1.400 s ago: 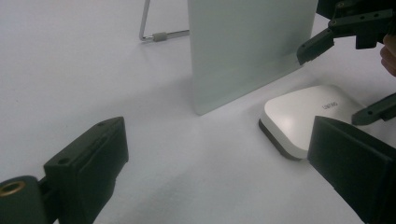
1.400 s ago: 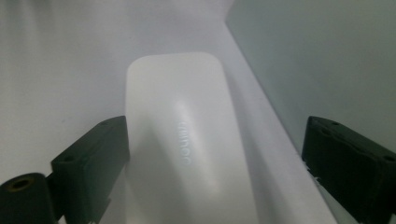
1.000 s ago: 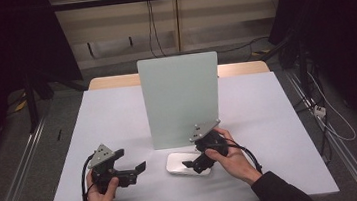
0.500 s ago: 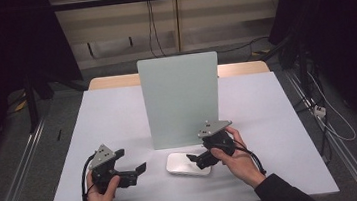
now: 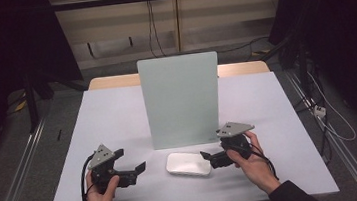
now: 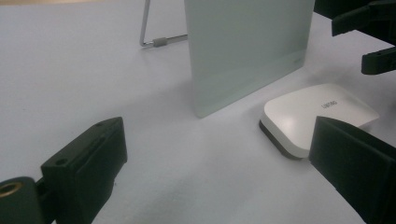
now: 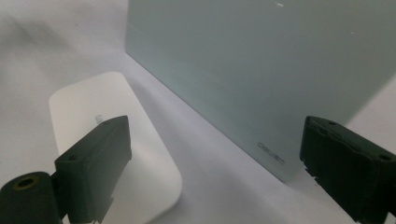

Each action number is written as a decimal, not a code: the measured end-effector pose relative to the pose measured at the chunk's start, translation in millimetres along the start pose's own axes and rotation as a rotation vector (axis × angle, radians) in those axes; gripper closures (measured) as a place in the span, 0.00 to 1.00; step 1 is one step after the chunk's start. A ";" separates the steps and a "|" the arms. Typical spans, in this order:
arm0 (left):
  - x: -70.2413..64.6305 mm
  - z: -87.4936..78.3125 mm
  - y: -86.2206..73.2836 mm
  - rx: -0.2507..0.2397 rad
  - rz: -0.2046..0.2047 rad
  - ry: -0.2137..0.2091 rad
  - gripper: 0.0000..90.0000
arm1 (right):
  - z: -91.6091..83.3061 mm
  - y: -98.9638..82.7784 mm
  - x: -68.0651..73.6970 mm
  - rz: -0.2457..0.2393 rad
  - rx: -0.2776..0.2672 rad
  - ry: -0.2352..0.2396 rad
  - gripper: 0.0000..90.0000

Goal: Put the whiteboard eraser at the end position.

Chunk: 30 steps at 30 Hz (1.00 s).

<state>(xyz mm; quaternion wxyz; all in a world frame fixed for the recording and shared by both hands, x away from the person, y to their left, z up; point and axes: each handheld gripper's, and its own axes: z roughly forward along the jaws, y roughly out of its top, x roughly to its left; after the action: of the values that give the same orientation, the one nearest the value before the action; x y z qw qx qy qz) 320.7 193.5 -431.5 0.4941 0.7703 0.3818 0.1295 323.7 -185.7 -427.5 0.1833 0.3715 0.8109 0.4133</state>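
The white table (image 5: 118, 117) carries a tall, pale green frosted panel (image 5: 180, 100), stood upright near the middle on a wire stand (image 6: 152, 41) seen behind it in the left gripper view. A small printed mark is carried at the panel's lower corner, too blurred to be read. Just in front of the panel, near the person's edge, a flat white rounded device (image 5: 188, 164) is laid, apart from the panel but close to its foot. Its shell is smooth and glossy, with a dark underside rim and small grey lettering on top that cannot be made out.

The panel could be tipped backward if it were struck by the right gripper (image 5: 210, 156), whose jaws are spread wide and are held just right of the device, with one jaw over the device's end and the other toward the panel's base in the right gripper view. A glossy, low shell could also be squeezed out sideways if it were pinched off-centre, and it could be pushed into the panel's foot.

The left gripper (image 5: 140, 168) is held to the left of the device, clearly apart from it, its jaws likewise parted and nothing held.
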 end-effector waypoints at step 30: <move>1.0 -1.1 -0.5 0.003 -0.008 0.020 0.05 | -63.1 -70.9 -43.8 0.210 -0.075 -0.216 0.09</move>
<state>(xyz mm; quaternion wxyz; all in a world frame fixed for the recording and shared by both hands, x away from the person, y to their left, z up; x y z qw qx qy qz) 320.5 195.1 -431.6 0.4895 0.7681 0.3902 0.1346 282.3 -279.6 -447.8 0.2391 0.4894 0.7271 0.4178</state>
